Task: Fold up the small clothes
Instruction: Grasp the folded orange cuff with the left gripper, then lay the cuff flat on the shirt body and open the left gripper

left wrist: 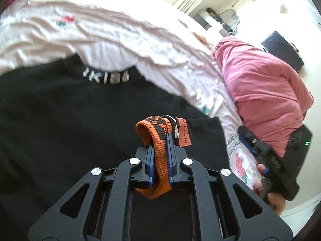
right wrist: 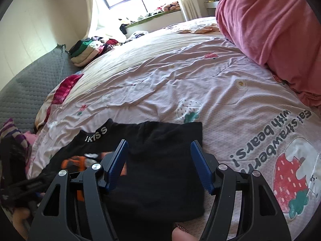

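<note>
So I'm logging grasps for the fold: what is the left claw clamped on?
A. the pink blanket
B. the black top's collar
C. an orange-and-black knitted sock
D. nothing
C: the left claw is shut on the orange-and-black knitted sock, above the black top.

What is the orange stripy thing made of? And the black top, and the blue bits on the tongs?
Orange band: looks like knitted stretchy yarn, with ribbed rows showing. Black top: soft matte cloth, probably cotton jersey; it wrinkles and does not shine. Blue pads: seem to be ridged rubber or plastic, with fine grooves across them.
</note>
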`<state>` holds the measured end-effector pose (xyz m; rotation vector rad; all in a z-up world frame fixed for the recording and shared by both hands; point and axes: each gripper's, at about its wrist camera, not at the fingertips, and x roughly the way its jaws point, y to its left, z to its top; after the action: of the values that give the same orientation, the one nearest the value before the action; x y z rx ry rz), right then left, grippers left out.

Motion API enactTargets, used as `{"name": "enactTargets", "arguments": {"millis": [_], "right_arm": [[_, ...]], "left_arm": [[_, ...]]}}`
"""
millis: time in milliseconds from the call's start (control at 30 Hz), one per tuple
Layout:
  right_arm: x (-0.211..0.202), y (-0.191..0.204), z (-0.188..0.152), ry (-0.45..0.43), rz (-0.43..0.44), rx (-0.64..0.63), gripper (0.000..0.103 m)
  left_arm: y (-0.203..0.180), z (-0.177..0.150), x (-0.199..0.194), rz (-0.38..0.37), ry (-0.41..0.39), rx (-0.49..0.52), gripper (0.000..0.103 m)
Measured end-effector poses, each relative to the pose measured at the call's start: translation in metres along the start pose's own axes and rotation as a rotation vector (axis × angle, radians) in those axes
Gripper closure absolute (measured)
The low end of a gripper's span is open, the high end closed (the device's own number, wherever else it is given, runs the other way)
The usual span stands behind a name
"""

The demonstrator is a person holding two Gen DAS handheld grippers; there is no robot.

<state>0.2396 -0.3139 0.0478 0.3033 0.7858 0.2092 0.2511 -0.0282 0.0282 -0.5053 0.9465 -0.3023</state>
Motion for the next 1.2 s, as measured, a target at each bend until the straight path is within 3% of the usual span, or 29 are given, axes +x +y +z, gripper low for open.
{"name": "enactTargets", "arguments": {"millis": [167, 467, 1200], "right_arm": [[-0.004, -0.008, 0.003, -0.015, -0.016, 0.014, 0.040], [-0.006, -0.005, 0.002, -0.024, -0.023, 0.004, 0.040], [0.014, 0.035, -0.019, 0.014, -0.053, -0.180, 0.040]], "left_arm": [[0.001, 0.009, -0.031, 0.010, -0.053, 0.029, 0.103], [0.014, 0.015, -0.069, 0.094, -0.116, 0.069, 0.103], [0.068, 0.005, -0.087, 0.155, -0.142, -0.003, 0.103]]}}
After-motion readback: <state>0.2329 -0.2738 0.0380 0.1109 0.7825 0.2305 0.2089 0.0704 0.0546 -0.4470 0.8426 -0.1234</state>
